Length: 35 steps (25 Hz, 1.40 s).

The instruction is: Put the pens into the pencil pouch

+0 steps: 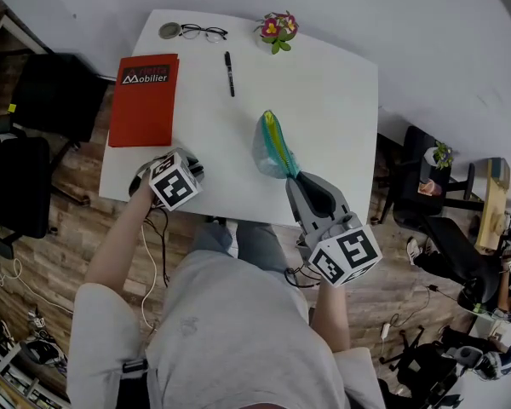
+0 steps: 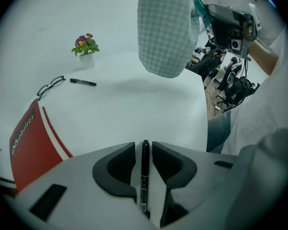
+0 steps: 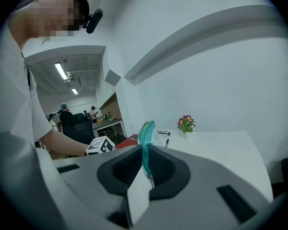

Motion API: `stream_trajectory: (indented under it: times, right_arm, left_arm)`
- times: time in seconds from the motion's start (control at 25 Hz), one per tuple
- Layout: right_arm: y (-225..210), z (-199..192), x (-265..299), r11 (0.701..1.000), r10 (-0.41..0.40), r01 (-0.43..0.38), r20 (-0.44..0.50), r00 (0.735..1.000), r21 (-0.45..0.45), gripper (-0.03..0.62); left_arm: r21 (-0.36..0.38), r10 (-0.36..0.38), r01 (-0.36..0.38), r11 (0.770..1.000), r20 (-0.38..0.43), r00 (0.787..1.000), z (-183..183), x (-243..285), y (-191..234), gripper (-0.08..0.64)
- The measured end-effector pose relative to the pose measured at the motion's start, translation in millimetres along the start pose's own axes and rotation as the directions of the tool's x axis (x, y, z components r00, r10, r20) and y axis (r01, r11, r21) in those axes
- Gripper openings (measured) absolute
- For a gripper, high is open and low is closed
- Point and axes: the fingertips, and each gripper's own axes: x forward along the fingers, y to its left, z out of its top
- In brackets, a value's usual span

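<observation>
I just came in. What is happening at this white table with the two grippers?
A person works with a two-jaw gripper in each hand. The right gripper is shut on the edge of the green pencil pouch and holds it up over the white table. The left gripper is open near the table's front edge, with a black pen between its jaws, not yet gripped. A second pen lies farther back on the table.

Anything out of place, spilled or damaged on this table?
Nothing stands out. The pencil pouch hangs clear of the table, pinched in the right hand-held gripper. One pen lies between the open jaws of the left hand-held gripper, not gripped. A second pen lies flat near the glasses. Nothing is spilled or broken.
</observation>
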Motion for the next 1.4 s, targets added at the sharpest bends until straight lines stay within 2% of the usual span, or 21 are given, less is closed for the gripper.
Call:
stream_trajectory:
  times: [0.12,0.2,0.32,0.48,0.6,0.72,0.76,0.84,0.96,1.12,1.2,1.4]
  right_arm:
    - [-0.4,-0.9,-0.1,1.000,0.002,-0.002,0.001,1.000,0.007,0.057]
    - [0.3,-0.4,-0.5,1.000,0.010,-0.010,-0.001,1.000,0.007,0.057]
    - [0.7,1.4,0.5,1.000,0.019,-0.019,0.006,1.000,0.015,0.057]
    - [1.3,2.2,3.3,0.999,0.029,-0.029,0.008,1.000,0.020,0.057]
    - [-0.9,6.0,6.7,0.999,0.032,-0.032,0.009,0.999,0.015,0.057]
    - [-3.1,11.0,11.2,0.999,0.042,-0.042,0.012,0.999,0.003,0.057]
    - [-3.9,12.1,12.5,0.999,0.044,-0.044,0.012,0.999,0.003,0.057]
    - [-5.0,14.9,14.4,0.999,0.050,-0.050,0.012,0.999,-0.001,0.057]
    - [-7.7,20.3,16.2,0.998,0.059,-0.059,0.016,0.998,-0.011,0.057]
    - [-13.3,26.7,18.4,0.998,0.067,-0.067,0.023,0.997,-0.019,0.057]
    - [-15.1,29.1,20.7,0.997,0.072,-0.072,0.024,0.997,-0.022,0.057]
    - [-19.0,33.9,24.1,0.996,0.082,-0.081,0.026,0.996,-0.026,0.057]
  left_arm:
    - [-0.004,0.009,-0.009,1.000,0.001,1.000,-0.2,-0.3,-1.7,0.108]
    - [-0.018,0.008,-0.008,1.000,0.005,1.000,-0.1,-0.3,-5.0,0.063]
    - [-0.042,0.021,-0.020,0.999,0.023,1.000,0.2,-1.6,-6.4,0.060]
    - [-0.099,0.059,-0.048,0.994,0.116,0.991,10.6,-13.6,-4.7,0.058]
    - [-0.156,0.105,-0.068,0.985,0.243,0.964,33.0,-35.2,1.7,0.058]
    - [-0.201,0.154,-0.081,0.976,0.382,0.911,60.2,-64.7,7.4,0.058]
    - [-0.219,0.175,-0.086,0.972,0.432,0.885,69.8,-76.3,9.9,0.060]
    - [-0.261,0.219,-0.087,0.961,0.534,0.817,88.8,-102.0,15.1,0.058]
    - [-0.318,0.275,-0.071,0.945,0.663,0.696,115.6,-142.5,22.4,0.058]
    - [-0.352,0.311,-0.029,0.936,0.783,0.539,145.8,-188.9,27.0,0.058]
    - [-0.362,0.326,-0.008,0.932,0.829,0.455,159.1,-211.4,30.0,0.058]
    - [-0.362,0.345,0.035,0.931,0.910,0.231,193.4,-270.5,35.3,0.060]
